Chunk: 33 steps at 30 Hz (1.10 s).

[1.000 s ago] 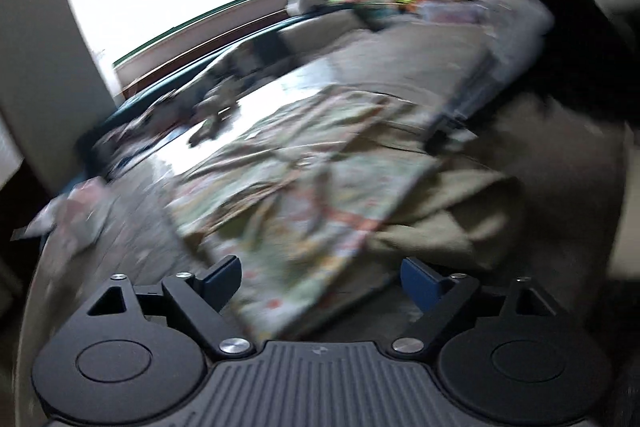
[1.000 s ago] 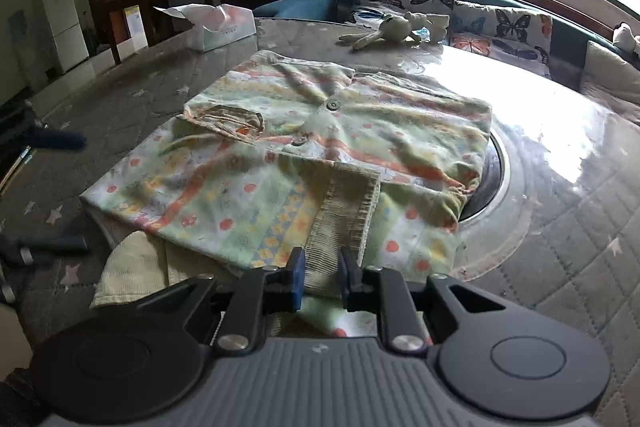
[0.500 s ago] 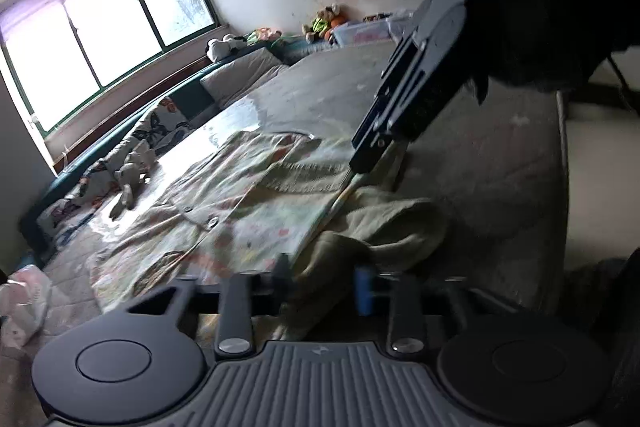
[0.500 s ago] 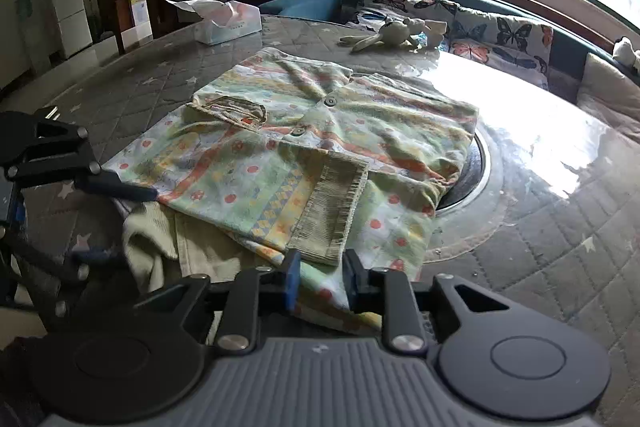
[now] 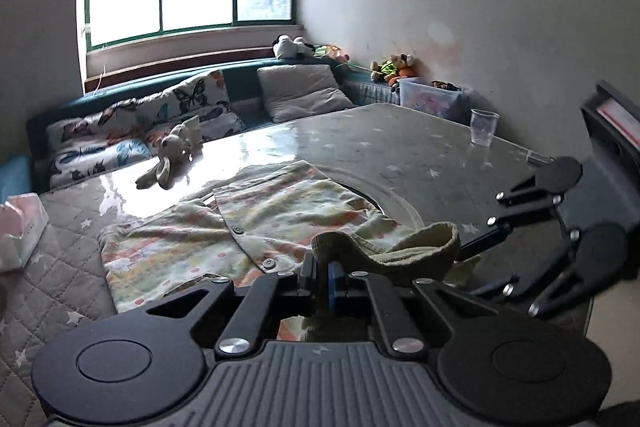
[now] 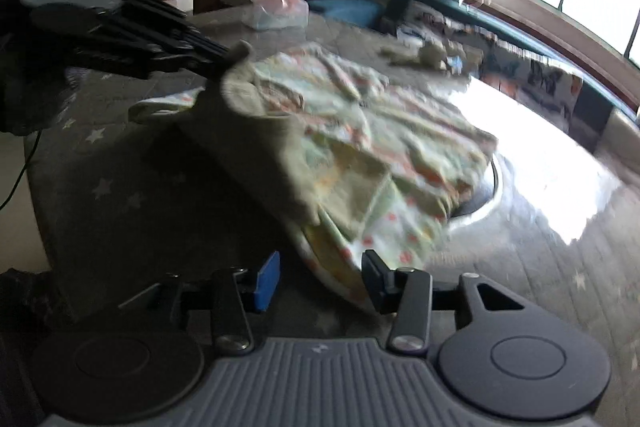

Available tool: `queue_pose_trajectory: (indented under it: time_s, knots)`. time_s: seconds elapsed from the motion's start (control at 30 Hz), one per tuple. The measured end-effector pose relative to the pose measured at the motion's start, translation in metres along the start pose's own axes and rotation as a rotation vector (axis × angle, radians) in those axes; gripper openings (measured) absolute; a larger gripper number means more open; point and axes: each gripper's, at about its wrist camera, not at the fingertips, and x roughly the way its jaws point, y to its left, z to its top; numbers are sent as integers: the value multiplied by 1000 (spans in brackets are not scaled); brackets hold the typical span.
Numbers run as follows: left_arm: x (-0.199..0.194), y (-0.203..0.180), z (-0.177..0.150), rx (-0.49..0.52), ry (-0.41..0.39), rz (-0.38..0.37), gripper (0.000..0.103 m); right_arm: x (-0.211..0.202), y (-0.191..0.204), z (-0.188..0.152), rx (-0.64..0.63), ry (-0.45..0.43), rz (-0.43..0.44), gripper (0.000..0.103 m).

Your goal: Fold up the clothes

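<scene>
The table (image 5: 420, 147) spreads wide ahead of both grippers. On it, just ahead of the left gripper (image 5: 323, 277), lies the patterned shirt (image 5: 256, 227), buttoned and spread flat at its far part. Its near edge, with the olive ribbed hem (image 5: 384, 247), is lifted off the table and clamped between the closed fingers of the left gripper. The right gripper (image 6: 320, 277) hovers with its fingers apart, and the near corner of the shirt lies just ahead of them. The risk, I think: only one corner is held, so the hem may sag or twist and the fold may come crooked.
</scene>
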Motion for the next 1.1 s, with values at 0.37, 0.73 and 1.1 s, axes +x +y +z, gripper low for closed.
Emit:
queue_pose_trajectory:
  time_s: [0.37,0.73,1.1]
  knots:
    - [-11,0,-17,-14,44,6,18,34,0,28,32,-21,80,23]
    - [-21,-11,-58,149,100,127,48,28,-14,50,111,-54,83,16]
    - [-37,-12,-72,232,88,191,6,12,5,40,79,-98,60,10]
